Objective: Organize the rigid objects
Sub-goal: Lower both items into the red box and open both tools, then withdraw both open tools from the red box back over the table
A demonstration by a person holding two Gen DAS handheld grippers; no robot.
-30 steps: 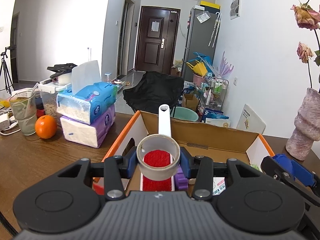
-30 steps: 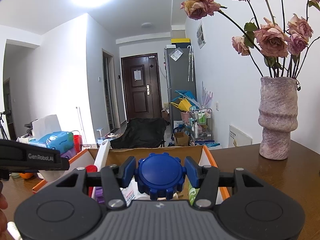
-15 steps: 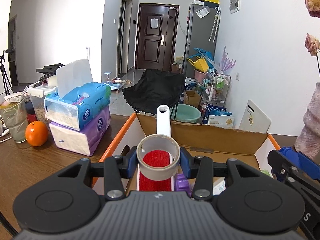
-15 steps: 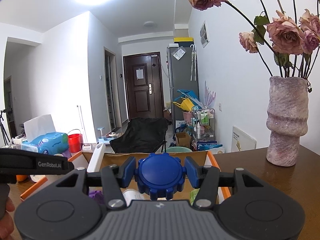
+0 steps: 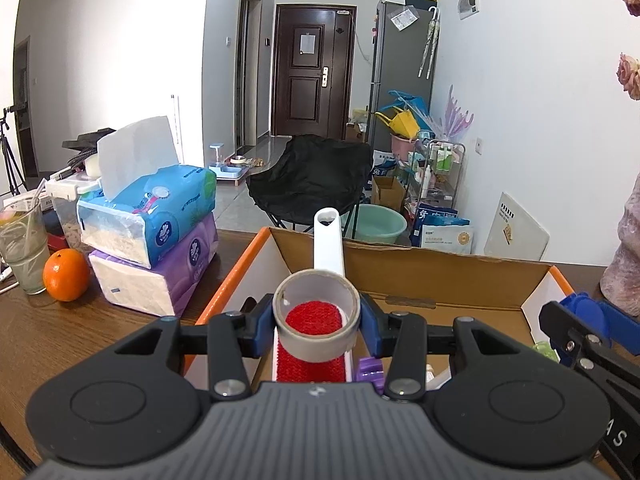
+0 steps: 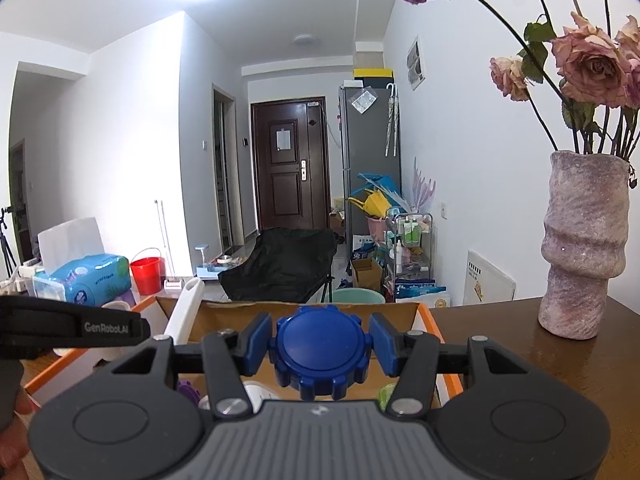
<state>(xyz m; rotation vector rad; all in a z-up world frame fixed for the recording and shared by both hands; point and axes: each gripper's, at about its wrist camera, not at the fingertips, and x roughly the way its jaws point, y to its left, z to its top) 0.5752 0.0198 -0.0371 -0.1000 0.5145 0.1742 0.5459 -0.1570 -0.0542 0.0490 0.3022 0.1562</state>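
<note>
Above the cardboard box (image 5: 440,276) beside stacked tissue packs (image 5: 156,236), the left gripper (image 5: 316,316) jaws clamp a tape roll (image 5: 316,336), the right gripper (image 6: 318,346) jaws a blue cap (image 6: 320,350).

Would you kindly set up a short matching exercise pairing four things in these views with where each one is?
Things:
1. tape roll
2. blue cap
3. orange
4. vase

Places:
A. beside the glass
B. between the left gripper fingers
C. on the table, right of the cardboard box
D. between the right gripper fingers

Pairs: 1-B, 2-D, 3-A, 4-C
</note>
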